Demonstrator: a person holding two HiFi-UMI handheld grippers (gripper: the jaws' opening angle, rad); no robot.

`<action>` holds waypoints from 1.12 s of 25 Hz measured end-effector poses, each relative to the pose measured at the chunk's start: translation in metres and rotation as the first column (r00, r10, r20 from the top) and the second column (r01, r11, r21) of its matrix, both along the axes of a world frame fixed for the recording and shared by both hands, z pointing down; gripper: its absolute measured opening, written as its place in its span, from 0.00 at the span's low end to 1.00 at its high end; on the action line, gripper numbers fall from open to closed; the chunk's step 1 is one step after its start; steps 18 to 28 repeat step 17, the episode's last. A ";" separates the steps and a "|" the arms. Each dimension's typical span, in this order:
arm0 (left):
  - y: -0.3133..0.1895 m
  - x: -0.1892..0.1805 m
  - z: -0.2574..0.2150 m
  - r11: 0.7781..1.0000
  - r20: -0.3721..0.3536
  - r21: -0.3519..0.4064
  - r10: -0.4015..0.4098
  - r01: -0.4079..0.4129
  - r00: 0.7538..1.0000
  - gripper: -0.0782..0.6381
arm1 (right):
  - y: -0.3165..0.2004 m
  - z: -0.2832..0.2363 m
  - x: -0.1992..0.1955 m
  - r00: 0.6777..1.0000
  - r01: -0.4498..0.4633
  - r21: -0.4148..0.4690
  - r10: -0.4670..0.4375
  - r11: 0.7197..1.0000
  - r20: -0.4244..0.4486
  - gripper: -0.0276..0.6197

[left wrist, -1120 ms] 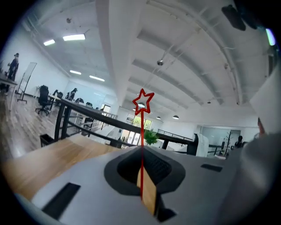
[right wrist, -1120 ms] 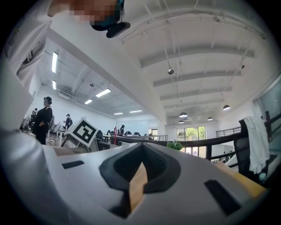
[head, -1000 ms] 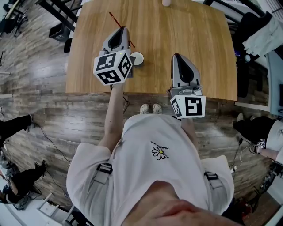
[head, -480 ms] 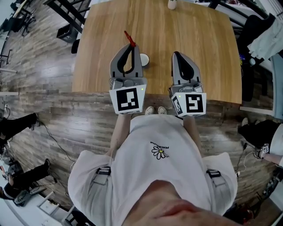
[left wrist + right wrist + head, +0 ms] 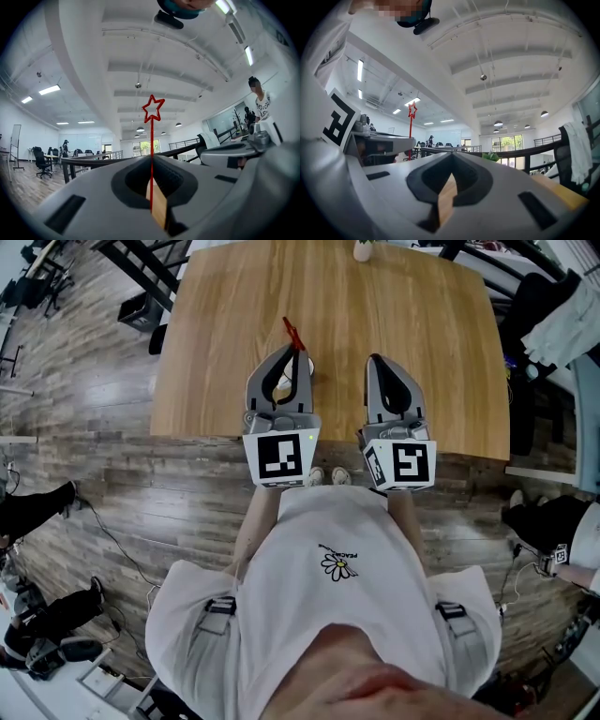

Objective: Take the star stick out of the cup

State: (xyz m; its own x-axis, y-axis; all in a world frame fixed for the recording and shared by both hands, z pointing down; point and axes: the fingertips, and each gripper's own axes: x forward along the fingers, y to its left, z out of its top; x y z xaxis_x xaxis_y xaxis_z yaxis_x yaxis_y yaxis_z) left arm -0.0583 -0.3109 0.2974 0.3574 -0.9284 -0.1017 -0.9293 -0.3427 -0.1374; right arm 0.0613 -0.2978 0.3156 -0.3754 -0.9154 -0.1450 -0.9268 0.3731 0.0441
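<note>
Rightward and nearer came the left gripper (image 5: 151, 164), jaws clamped on the star stick (image 5: 152, 136), which stood upright and looked clear of the cup (image 5: 307, 369) just beyond. Right gripper (image 5: 449, 161) sat closed and empty alongside. My worry: so thin a stick could pivot or slip if that pinch eased.

table (image 5: 422, 343): both grippers over its near edge | left gripper (image 5: 292, 352) beside right gripper (image 5: 377, 360), apart | star stick (image 5: 293, 334) between left jaws, reaching beyond their tips | cup (image 5: 308, 368) on table, partly under left gripper | small pot (image 5: 362, 249) at far edge
</note>
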 end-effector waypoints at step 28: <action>0.007 0.001 -0.010 1.000 -0.030 0.026 -0.008 0.009 1.000 0.14 | 0.008 -0.002 0.003 1.000 0.013 0.011 -0.013 1.000 -0.003 0.05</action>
